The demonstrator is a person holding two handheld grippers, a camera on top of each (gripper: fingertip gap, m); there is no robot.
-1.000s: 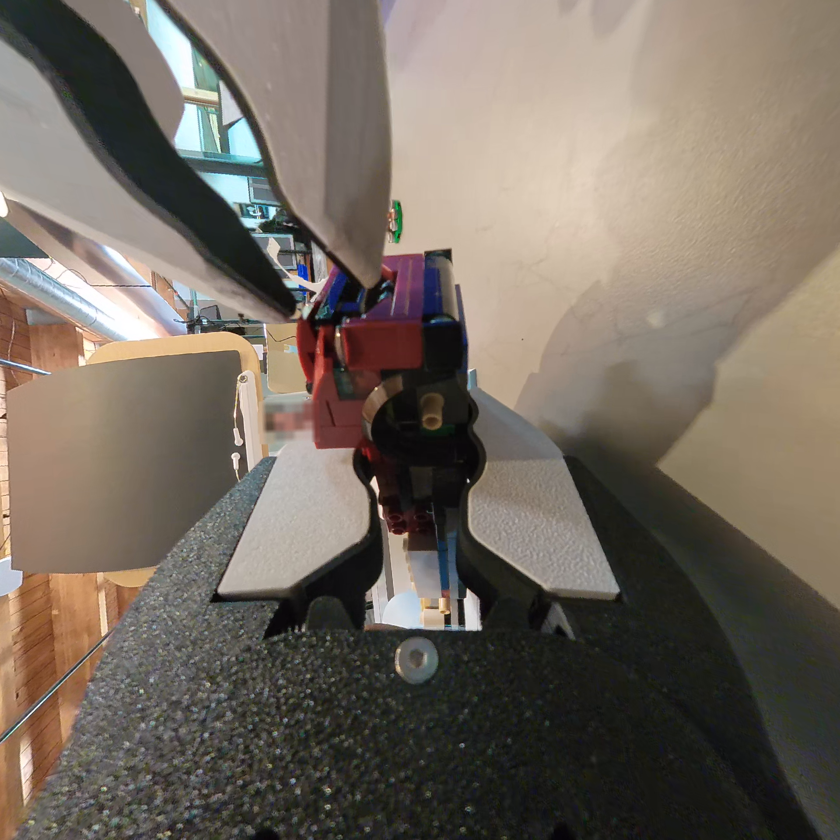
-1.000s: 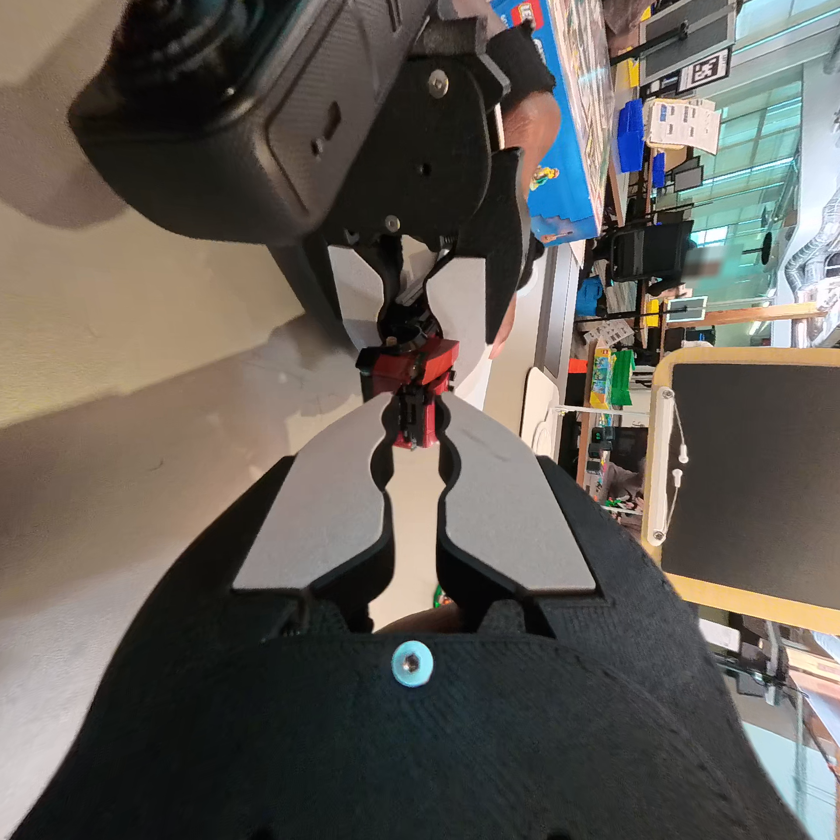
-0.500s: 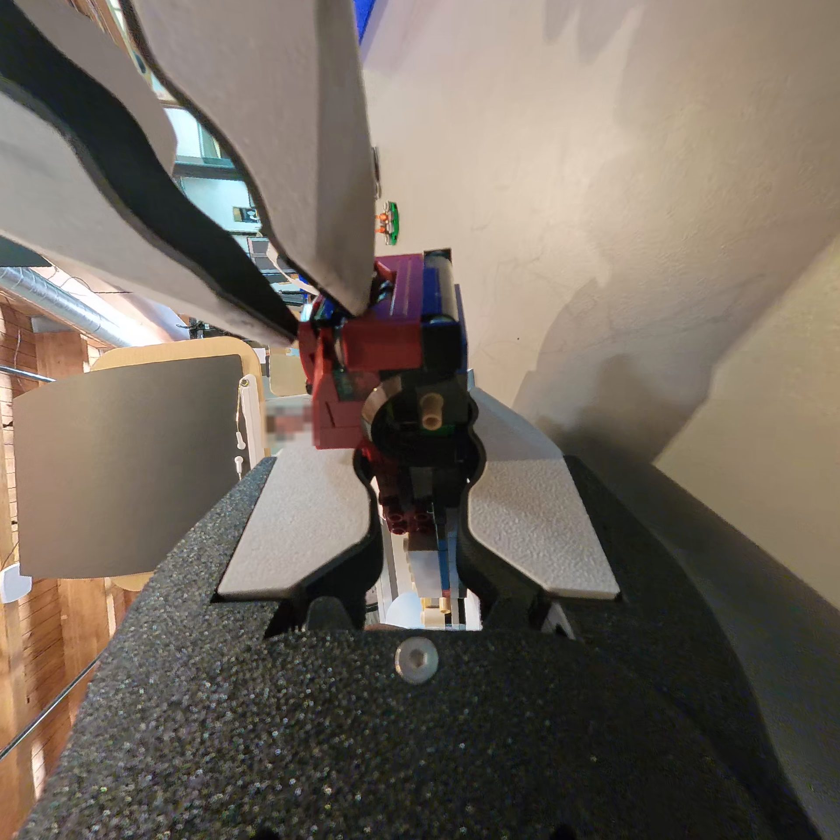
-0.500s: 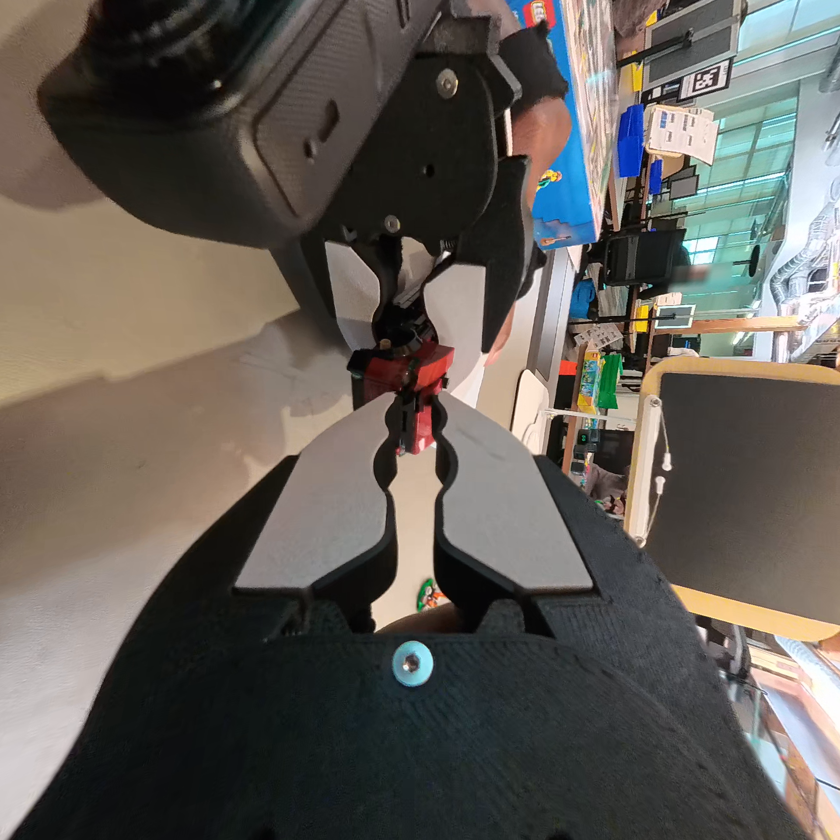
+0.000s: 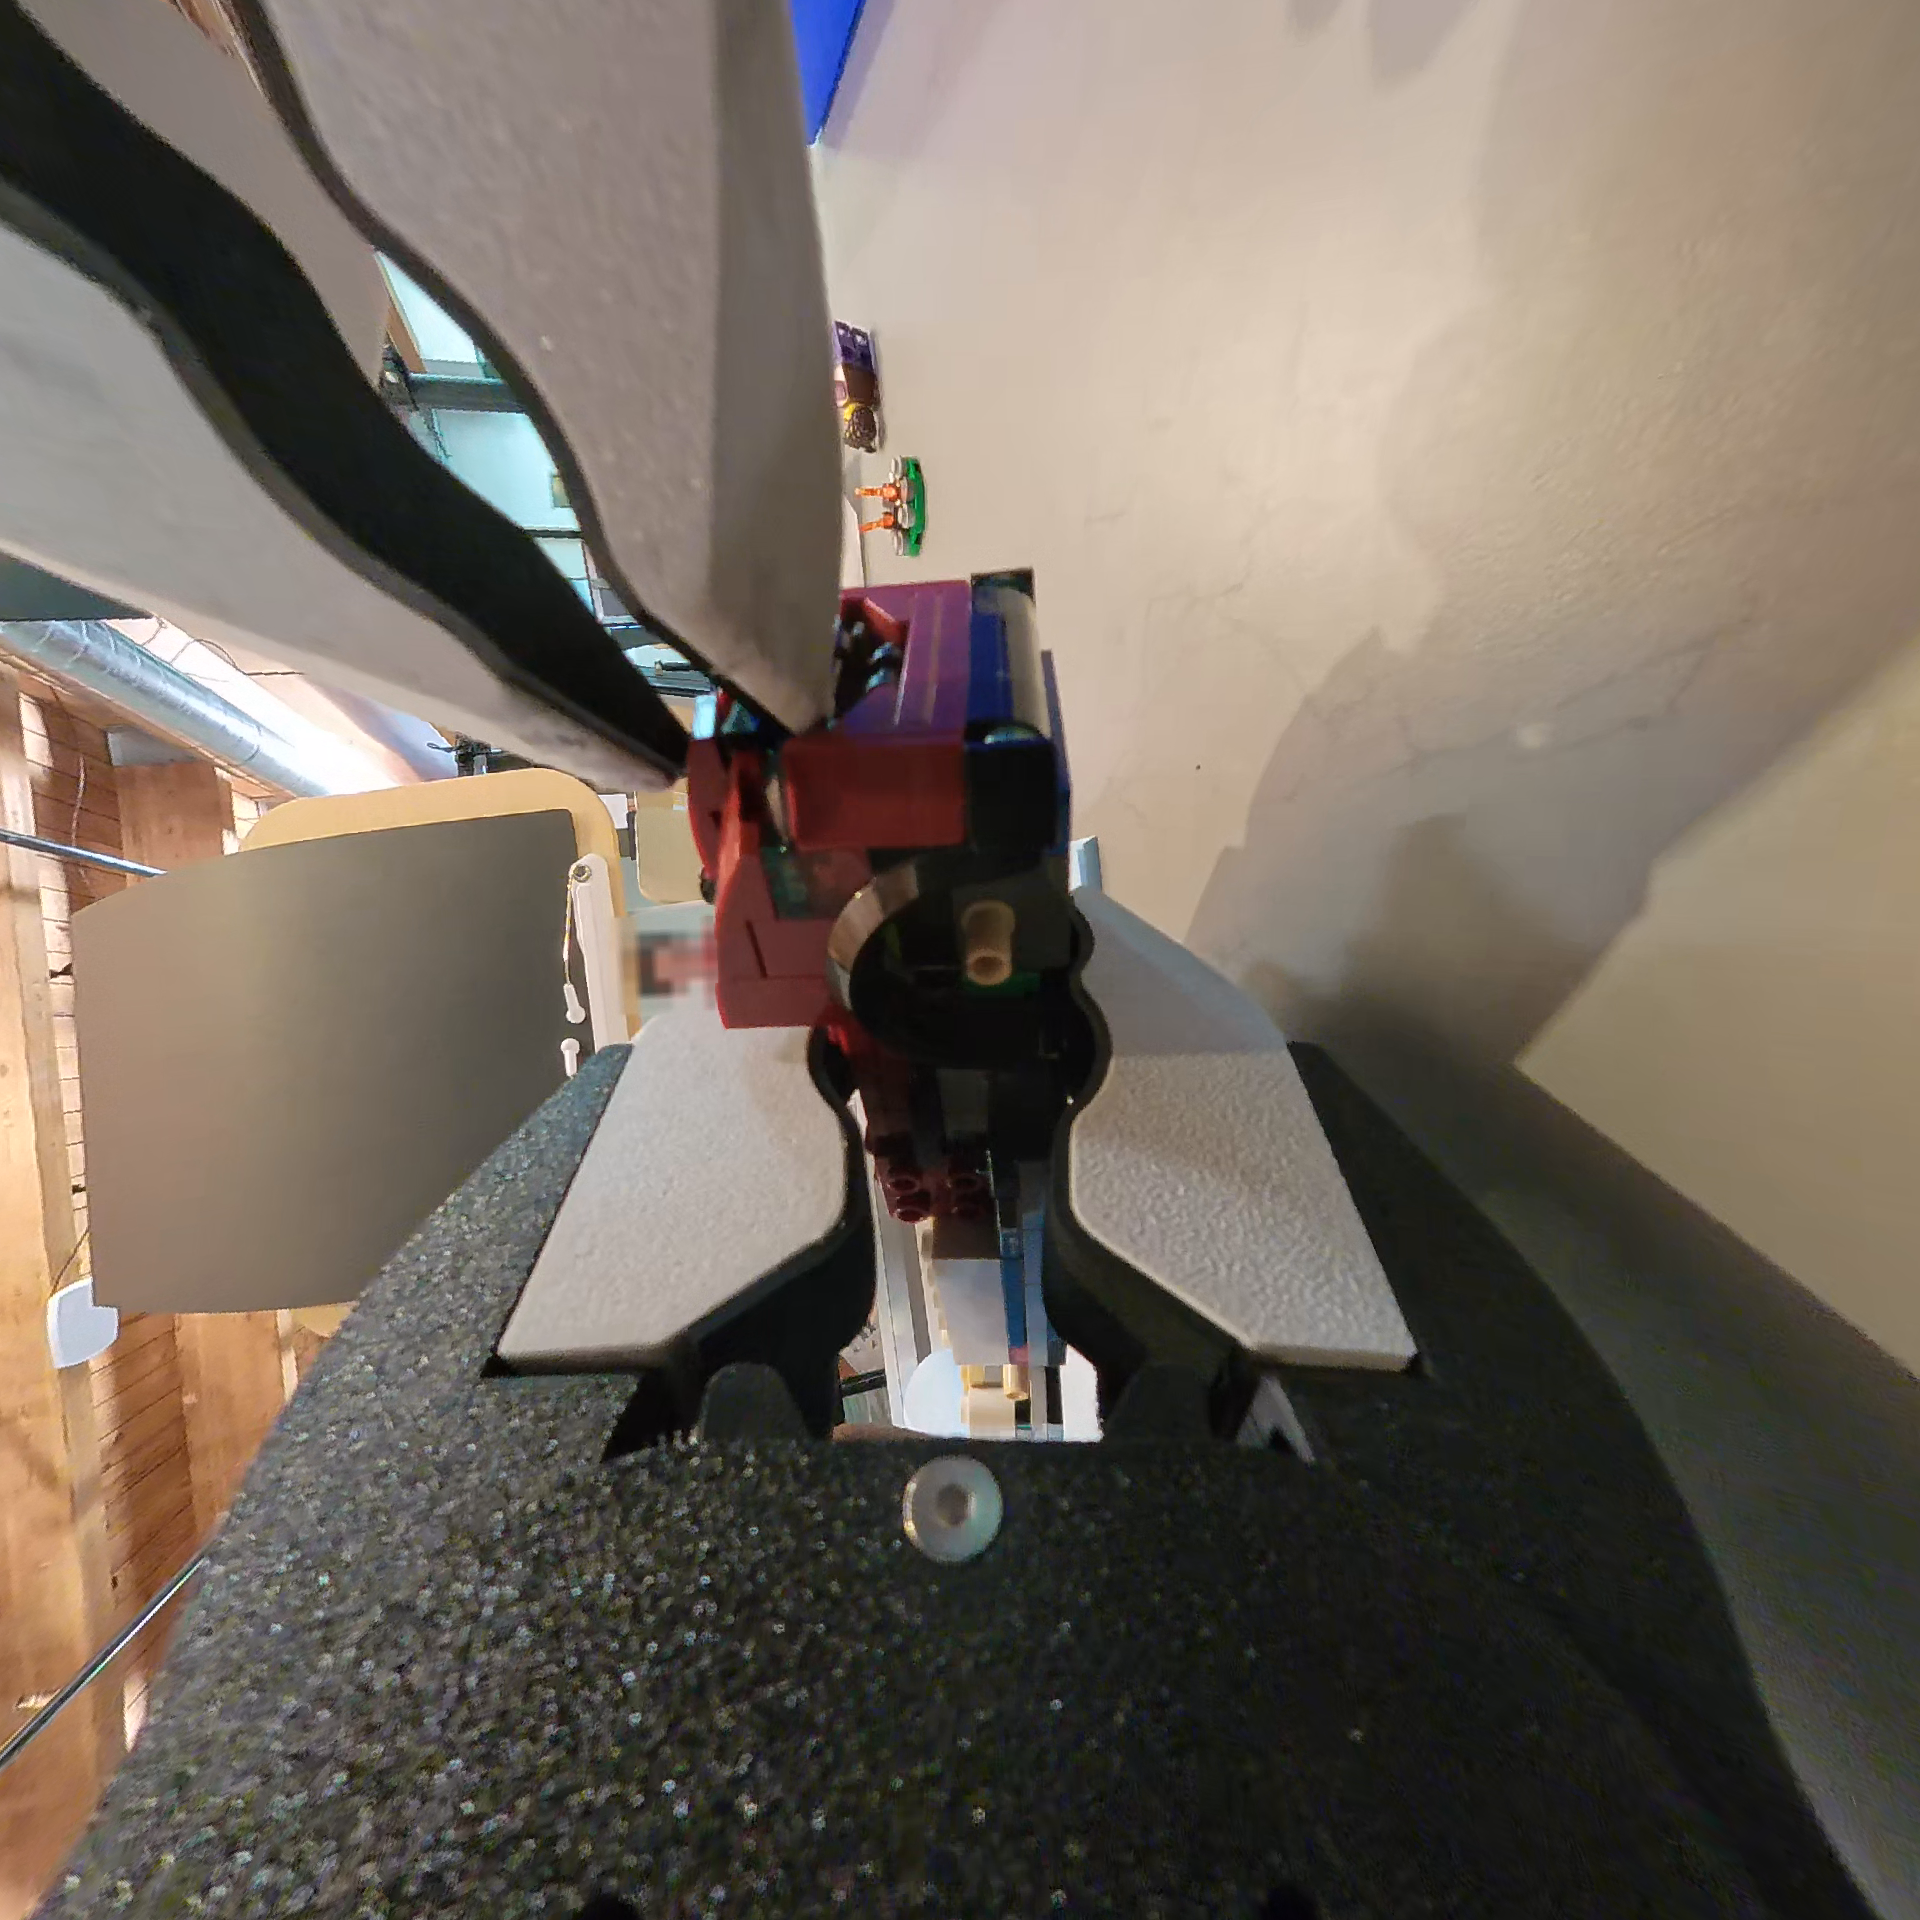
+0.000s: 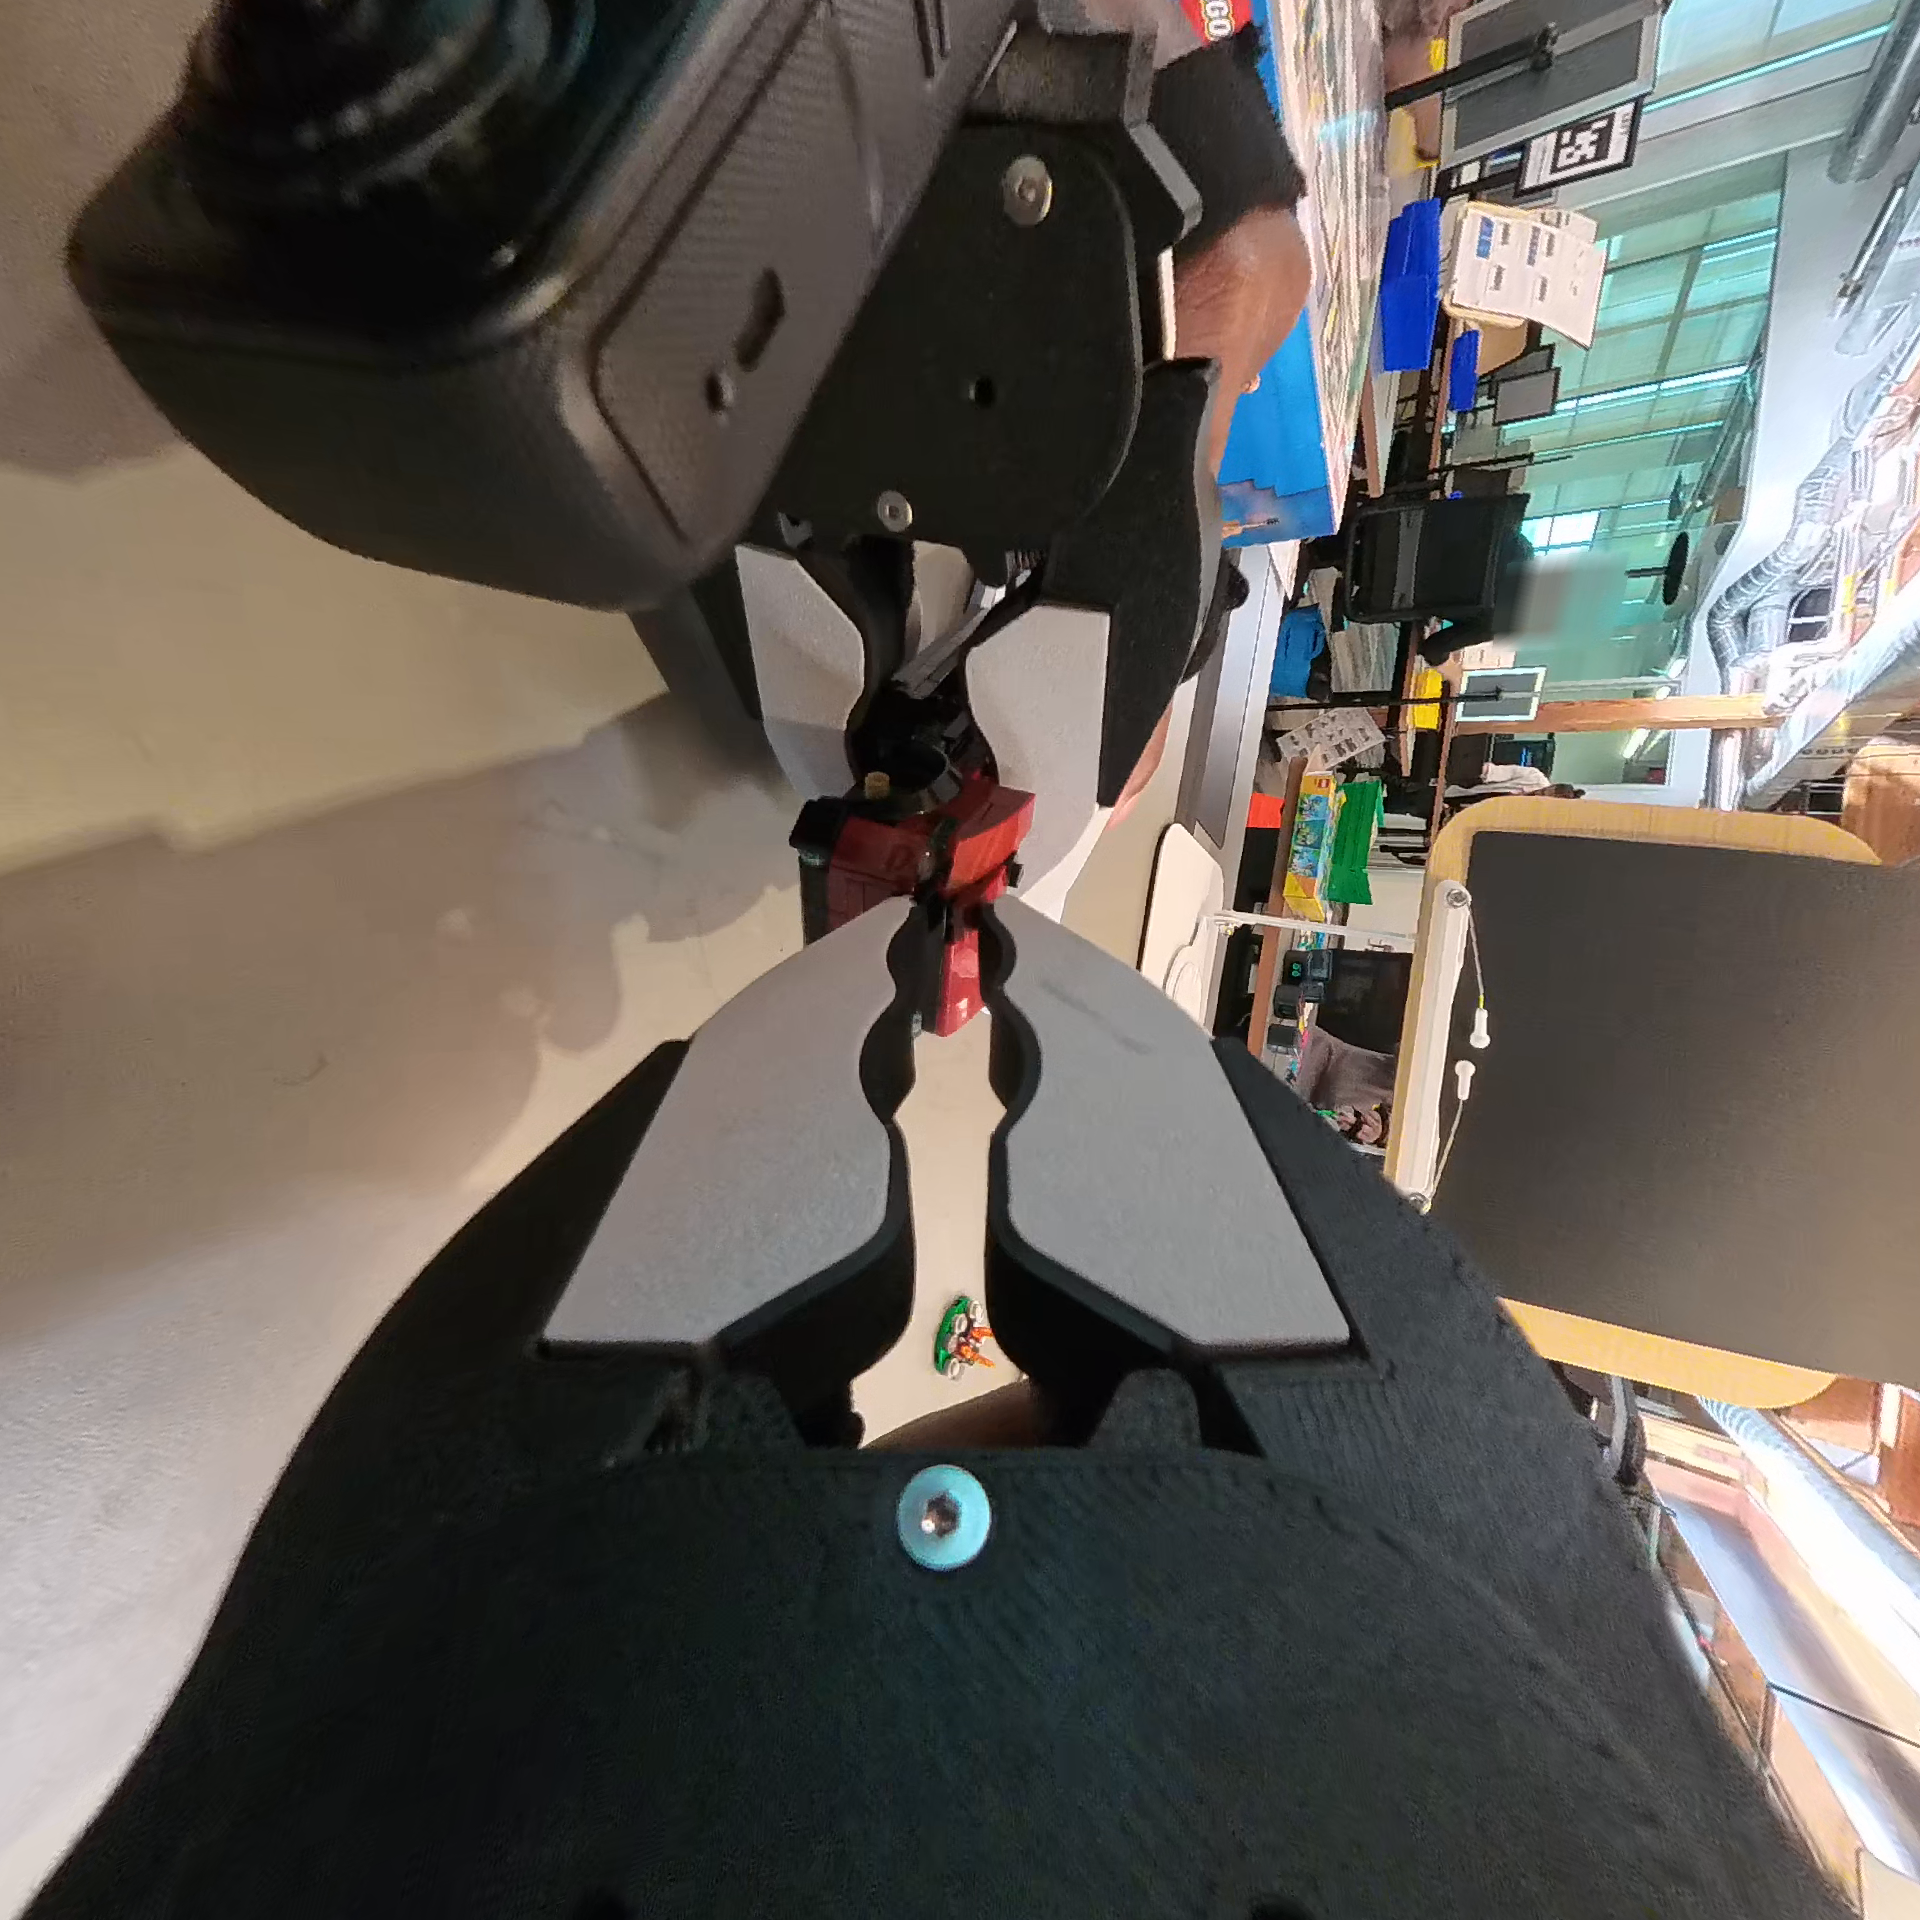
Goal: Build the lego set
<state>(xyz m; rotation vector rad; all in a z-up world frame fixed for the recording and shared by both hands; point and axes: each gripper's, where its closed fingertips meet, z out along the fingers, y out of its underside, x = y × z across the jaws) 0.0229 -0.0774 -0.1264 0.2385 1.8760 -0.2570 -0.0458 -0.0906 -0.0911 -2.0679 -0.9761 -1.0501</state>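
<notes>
The red, purple and black brick model [image 5: 914, 831] hung off the cream counter [image 5: 1455, 416], clamped between both claws. The left claw [image 5: 945, 997] gripped its black round end, pads pressing either side. The right claw [image 6: 948, 971] was pinched on a small red piece [image 6: 961, 982] at the model's other end. Done well, this called for a steady left hold and a straight, gentle push. A small green-based piece [image 5: 906, 507] lay on the counter nearby.
</notes>
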